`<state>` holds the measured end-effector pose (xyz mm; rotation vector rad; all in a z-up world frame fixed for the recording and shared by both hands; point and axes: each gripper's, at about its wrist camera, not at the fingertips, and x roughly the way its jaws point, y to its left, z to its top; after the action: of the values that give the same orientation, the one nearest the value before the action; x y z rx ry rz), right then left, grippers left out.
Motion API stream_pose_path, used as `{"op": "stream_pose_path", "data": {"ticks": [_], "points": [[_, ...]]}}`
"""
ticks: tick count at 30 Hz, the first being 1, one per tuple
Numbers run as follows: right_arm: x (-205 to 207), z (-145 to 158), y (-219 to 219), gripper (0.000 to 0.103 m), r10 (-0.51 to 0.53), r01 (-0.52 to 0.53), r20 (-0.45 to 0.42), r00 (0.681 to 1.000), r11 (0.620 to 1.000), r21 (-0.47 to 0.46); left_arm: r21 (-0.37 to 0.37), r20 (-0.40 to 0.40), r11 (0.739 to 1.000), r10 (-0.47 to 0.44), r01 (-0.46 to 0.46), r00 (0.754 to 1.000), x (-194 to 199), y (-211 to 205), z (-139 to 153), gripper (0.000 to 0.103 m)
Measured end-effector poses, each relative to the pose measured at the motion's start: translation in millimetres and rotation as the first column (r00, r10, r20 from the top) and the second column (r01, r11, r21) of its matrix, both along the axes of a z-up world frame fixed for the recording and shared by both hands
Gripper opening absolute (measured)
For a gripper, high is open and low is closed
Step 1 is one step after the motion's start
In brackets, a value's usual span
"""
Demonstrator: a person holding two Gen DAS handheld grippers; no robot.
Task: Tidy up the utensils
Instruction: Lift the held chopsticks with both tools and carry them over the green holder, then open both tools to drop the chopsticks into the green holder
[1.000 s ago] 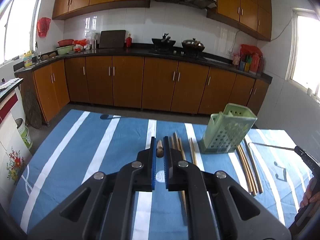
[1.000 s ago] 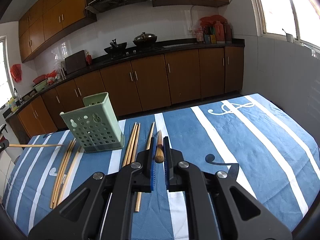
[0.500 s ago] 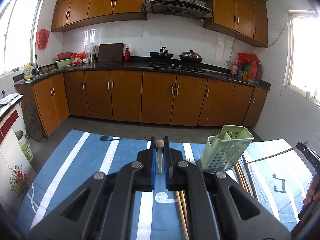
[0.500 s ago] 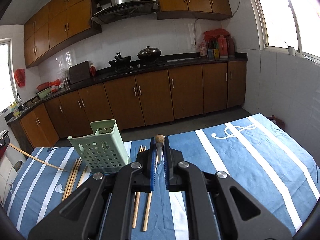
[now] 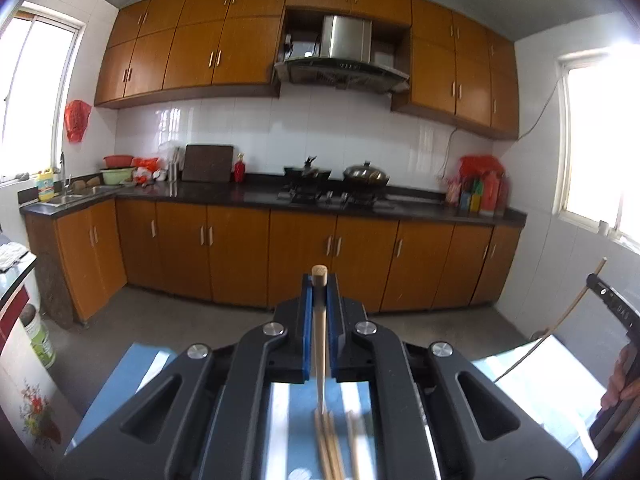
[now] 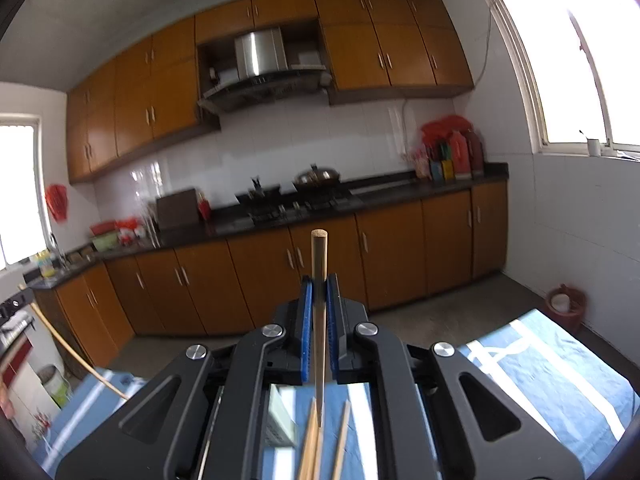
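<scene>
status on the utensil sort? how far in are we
Early. Done: nothing visibly sorted, and the holder is out of frame. In hand: left claw is shut on one chopstick, right claw on another chopstick, both held off the table. Left: several loose chopsticks lie on the striped cloth.

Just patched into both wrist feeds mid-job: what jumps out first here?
Each gripper is shut on a single wooden chopstick: the left gripper holds the left chopstick dead centre, and the right gripper holds the right chopstick the same way. More loose chopsticks lie below on the blue striped tablecloth. Behind, orange-brown kitchen cabinets fill the view.
</scene>
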<state>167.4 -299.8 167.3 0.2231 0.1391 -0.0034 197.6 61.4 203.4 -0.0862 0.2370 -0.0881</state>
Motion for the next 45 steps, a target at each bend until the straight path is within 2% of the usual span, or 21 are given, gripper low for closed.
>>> {"op": "stream_pose_path", "data": {"ticks": [4,8,15,25,30,33,34,37,41,45], "points": [[3.2,15.6,11.2,0.008,0.035,-0.037,0.072,0.997,0.999,0.03,-0.059,0.054,0.998,-0.029,0.032,0.998,5.9,-18.0,24.7,0.007],[12.9,13.3,25.2,0.008,0.071,-0.073,0.079,0.994,0.997,0.031,-0.091,0.056,0.994,-0.054,0.059,0.997,18.1,-39.7,26.5,0.007],[38.4,-16.4,39.2,0.008,0.083,-0.083,-0.022,0.996,0.996,0.013,-0.113,-0.002,0.989,-0.092,0.092,0.996,47.7,-69.4,-7.4,0.007],[55.0,-53.9,42.6,0.008,0.108,-0.102,-0.135,0.985,0.994,0.047,-0.099,-0.152,0.989,-0.126,0.112,0.98,85.8,-88.4,-63.6,0.007],[54.2,-60.6,41.0,0.008,0.107,-0.1,-0.159,0.981,0.994,0.051,-0.097,-0.175,0.988,-0.134,0.119,0.975,86.8,-88.6,-73.0,0.008],[50.0,-58.7,39.2,0.008,0.102,-0.094,-0.162,0.981,0.994,0.054,-0.104,-0.182,0.988,-0.129,0.111,0.975,86.2,-85.2,-73.1,0.017],[50.7,-57.0,39.0,0.011,0.099,-0.092,-0.162,0.982,0.994,0.054,-0.109,-0.184,0.988,-0.126,0.107,0.975,85.2,-82.9,-72.5,0.02],[38.9,-50.7,32.6,0.035,0.079,-0.071,-0.141,0.987,0.996,0.059,-0.122,-0.178,0.988,-0.116,0.095,0.977,75.0,-73.0,-68.4,0.023],[13.7,-50.5,17.5,0.036,0.034,-0.028,-0.131,0.991,0.999,0.044,-0.134,-0.16,0.988,-0.098,0.076,0.982,54.2,-53.9,-61.5,0.027],[-2.1,-75.6,-4.0,0.036,-0.026,0.038,-0.211,0.977,0.998,0.05,-0.111,-0.17,0.993,-0.064,0.046,0.983,28.0,-30.2,-70.9,0.031]]}}
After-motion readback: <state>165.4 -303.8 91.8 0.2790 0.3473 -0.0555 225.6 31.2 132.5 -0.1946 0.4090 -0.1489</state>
